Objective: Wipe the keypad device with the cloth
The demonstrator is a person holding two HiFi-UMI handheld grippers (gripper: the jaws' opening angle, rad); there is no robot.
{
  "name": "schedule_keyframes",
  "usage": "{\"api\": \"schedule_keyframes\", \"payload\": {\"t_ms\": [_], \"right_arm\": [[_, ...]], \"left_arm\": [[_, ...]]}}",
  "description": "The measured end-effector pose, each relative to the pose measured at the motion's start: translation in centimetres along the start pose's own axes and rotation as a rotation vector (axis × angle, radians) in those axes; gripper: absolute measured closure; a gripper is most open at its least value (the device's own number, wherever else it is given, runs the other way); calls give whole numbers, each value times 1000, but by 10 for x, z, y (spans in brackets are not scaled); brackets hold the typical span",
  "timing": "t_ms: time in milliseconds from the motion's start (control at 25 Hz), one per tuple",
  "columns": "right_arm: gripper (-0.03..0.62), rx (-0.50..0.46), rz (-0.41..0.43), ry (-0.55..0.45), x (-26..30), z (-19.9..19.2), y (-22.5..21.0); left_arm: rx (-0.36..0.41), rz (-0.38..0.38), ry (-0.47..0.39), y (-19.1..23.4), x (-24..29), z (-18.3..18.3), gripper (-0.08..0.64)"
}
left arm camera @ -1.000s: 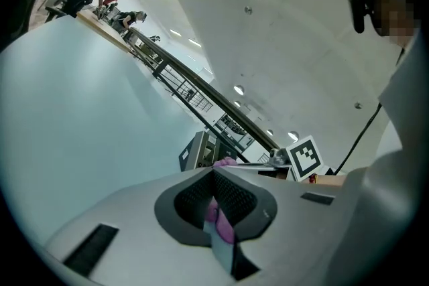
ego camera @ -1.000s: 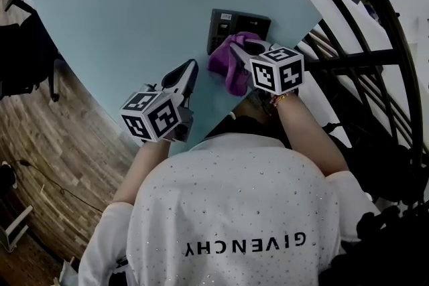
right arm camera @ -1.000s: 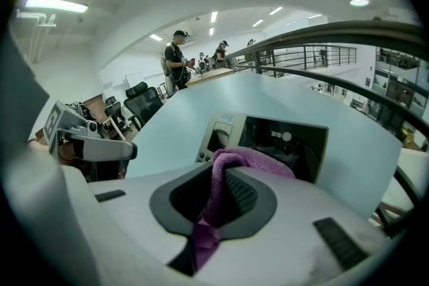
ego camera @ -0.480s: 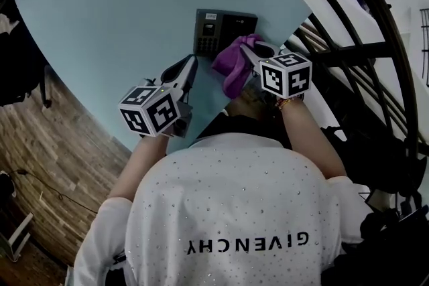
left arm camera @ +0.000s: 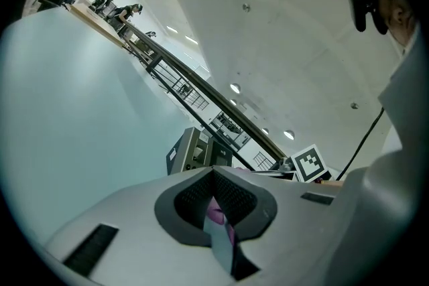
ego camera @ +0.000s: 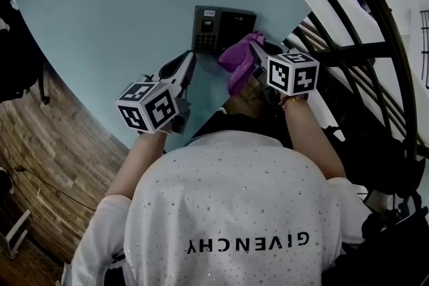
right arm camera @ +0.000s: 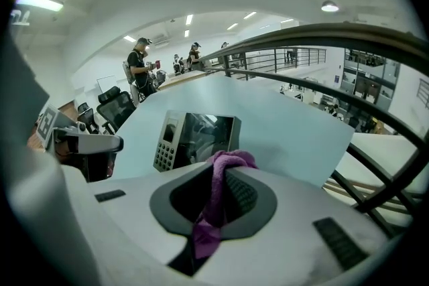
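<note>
The dark keypad device [ego camera: 221, 29] lies on the light blue table [ego camera: 107, 10] near its right edge. My right gripper [ego camera: 259, 45] is shut on the purple cloth [ego camera: 240, 62], which hangs by the device's near right corner. In the right gripper view the cloth [right arm camera: 216, 197] drapes over the closed jaws, and the device [right arm camera: 194, 140] lies just beyond with its keys at the left. My left gripper [ego camera: 190, 61] hovers shut just left of the cloth, short of the device [left arm camera: 198, 152]. Only a sliver of purple shows behind its jaws.
Dark metal railings [ego camera: 362, 50] run close along the table's right edge. Wooden floor [ego camera: 53, 164] lies to the left. In the right gripper view, people [right arm camera: 141, 67] and office chairs [right arm camera: 110, 107] stand far beyond the table.
My right gripper with the cloth has edged right, from over the device's front to beside its corner. The left gripper has hardly moved.
</note>
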State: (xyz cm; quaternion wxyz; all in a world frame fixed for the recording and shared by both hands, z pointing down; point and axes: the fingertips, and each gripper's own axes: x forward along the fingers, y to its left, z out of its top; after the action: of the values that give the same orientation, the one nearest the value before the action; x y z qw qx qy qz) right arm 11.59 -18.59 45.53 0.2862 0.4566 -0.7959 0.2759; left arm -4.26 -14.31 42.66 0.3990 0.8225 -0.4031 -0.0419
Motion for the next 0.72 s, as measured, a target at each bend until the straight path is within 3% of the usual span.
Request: {"api": "schedule_keyframes", "payload": {"t_ms": [280,560,720], "right_arm": [[566,-70,111,12,20,3,42],[566,-166,246,56,47,-1,97],[566,-178,266,72,61,-2,119]], "left_arm": [[-29,29,-30,4,-8,-2,558],[-64,118,-94,24,-47,-3,558],[-90,139,-122,36,-72,-3,558]]}}
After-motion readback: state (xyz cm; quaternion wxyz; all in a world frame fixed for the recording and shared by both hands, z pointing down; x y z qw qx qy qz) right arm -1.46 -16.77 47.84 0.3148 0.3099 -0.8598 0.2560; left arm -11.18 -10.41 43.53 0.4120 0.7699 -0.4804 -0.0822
